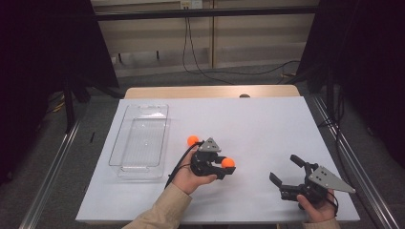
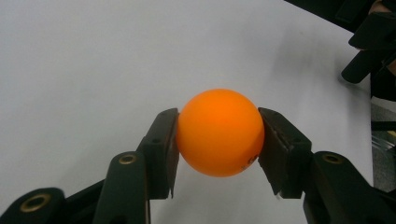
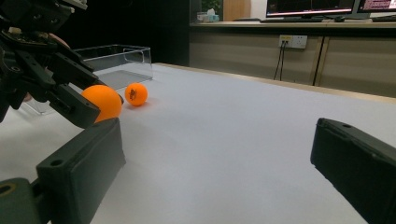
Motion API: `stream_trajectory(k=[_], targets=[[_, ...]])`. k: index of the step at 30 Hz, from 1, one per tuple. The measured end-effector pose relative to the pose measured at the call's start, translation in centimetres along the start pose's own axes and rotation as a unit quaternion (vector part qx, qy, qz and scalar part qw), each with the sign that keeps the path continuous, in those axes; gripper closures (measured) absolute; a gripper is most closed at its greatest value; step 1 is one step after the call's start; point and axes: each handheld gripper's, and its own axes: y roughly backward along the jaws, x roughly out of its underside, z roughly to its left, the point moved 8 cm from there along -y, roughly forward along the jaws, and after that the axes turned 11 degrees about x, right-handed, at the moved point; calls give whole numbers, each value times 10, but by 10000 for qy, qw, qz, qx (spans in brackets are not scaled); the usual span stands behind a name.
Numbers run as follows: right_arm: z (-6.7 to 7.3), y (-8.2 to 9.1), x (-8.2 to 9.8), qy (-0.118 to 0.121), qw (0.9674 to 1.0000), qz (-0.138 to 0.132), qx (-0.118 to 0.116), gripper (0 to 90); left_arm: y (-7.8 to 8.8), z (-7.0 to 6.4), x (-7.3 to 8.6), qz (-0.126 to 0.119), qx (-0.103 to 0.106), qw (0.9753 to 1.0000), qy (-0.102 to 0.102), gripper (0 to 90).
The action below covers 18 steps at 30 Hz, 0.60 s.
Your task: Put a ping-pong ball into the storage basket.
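An orange ball [image 2: 219,131] sits clamped between the two black jaws of my left gripper [image 1: 224,168], just above the white table [image 1: 248,124]; the same ball [image 1: 228,163] shows in the high view and, beside the left gripper's fingers, in the right gripper view as the near ball [image 3: 103,101]. A second orange ball [image 1: 192,140] lies loose on the table behind the left hand, and appears as the far ball [image 3: 136,94] in the right gripper view. My right gripper [image 1: 285,168] rests at the front right, jaws wide apart with nothing between them.
A clear plastic tray [image 1: 139,141] lies lengthwise on the left part of the table, seen as a clear box [image 3: 116,56] in the right gripper view. The table's front edge runs close below both hands. Dark curtains and cables stand beyond the far edge.
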Motion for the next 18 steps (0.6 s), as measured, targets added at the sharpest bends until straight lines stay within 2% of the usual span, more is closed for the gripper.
stream_trajectory(k=[18], targets=[[0,0,-1,-24,10000,-12,1,19,7,4,0,6,-41,10000,76,508]])
